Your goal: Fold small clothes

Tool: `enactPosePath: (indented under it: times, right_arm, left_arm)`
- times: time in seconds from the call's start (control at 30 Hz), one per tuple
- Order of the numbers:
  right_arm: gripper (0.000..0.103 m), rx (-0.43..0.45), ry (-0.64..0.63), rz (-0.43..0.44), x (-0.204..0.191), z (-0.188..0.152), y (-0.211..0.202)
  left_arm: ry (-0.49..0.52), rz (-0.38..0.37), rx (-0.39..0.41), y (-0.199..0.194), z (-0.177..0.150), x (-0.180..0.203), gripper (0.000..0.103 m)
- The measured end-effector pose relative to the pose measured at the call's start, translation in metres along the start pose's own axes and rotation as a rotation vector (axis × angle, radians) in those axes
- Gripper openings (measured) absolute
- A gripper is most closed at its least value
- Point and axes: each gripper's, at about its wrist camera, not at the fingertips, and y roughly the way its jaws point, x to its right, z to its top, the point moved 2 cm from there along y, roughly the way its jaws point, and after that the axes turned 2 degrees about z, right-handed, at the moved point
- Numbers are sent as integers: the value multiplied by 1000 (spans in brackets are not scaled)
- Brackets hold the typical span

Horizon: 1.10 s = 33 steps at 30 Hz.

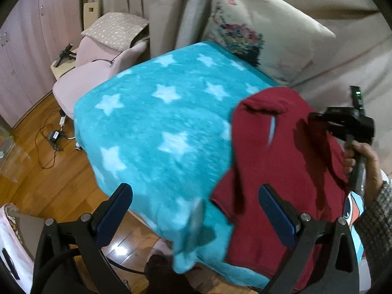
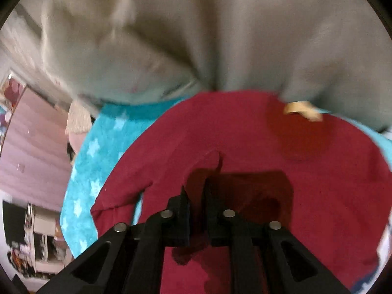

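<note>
A dark red garment (image 1: 281, 152) lies on the right part of a turquoise star blanket (image 1: 152, 127). My left gripper (image 1: 196, 193) is open above the blanket's near edge; its right finger (image 1: 276, 210) is over the garment's lower left and nothing is between the fingers. A person's hand (image 1: 362, 154) holds my right gripper (image 1: 316, 117) over the garment's upper right. In the right wrist view the right gripper (image 2: 196, 187) has its jaws a narrow gap apart. A raised fold of the red garment (image 2: 245, 134) stands just ahead of the tips. A tan label (image 2: 302, 110) shows at its far edge.
A printed pillow (image 1: 269, 29) and beige cover (image 2: 220, 36) stand behind the blanket (image 2: 98, 147). A pink chair (image 1: 80, 83) is at its left. Cables and a charger (image 1: 51, 134) lie on the wooden floor. The blanket's near corner hangs over the edge.
</note>
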Motion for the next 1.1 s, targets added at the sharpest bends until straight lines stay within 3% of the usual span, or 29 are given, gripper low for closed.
enactPosePath:
  times: [0.03,0.1,0.2,0.33,0.43,0.6,0.73,0.8,0.87,0.93,1.03,1.1]
  right_arm:
    - [34,-33,-4,13,-6,0,15]
    - [38,-56,15,64,-16,-1,31]
    - [53,-6,54,167,-20,-5,13]
    - [56,24,51,95,-18,-17,-14]
    - [56,-24,-5,184,-53,-47,-18]
    - [56,-204,-246,291,-148,-126,8]
    - [56,-249,-441,210,-193,-167,31]
    - [56,-268,-527,91,-200,-181,49]
    - [52,-270,-601,-60,-201,-189,67]
    - [8,-298,-551,-57,-189,-184,67]
    - [8,-304,-451,20,-178,-168,56]
    - [7,-274,-393,136,-183,-145,43]
  left_arm:
    - [-2,3,-2,3,4,-5,102]
    - [-3,2,-8,9,13,-11,102]
    - [-4,-3,-26,20,24,-17,102]
    - [-21,6,-29,30,41,-27,102]
    - [-54,30,-9,33,55,-41,102]
    - [-126,47,11,32,69,-65,102]
    - [-139,45,15,30,70,-72,102]
    - [-138,36,14,29,69,-72,102]
    - [-136,32,19,27,70,-73,102]
    - [-139,33,32,23,72,-75,102]
    - [-146,27,55,18,76,-79,102]
    - [-142,24,73,15,80,-79,102]
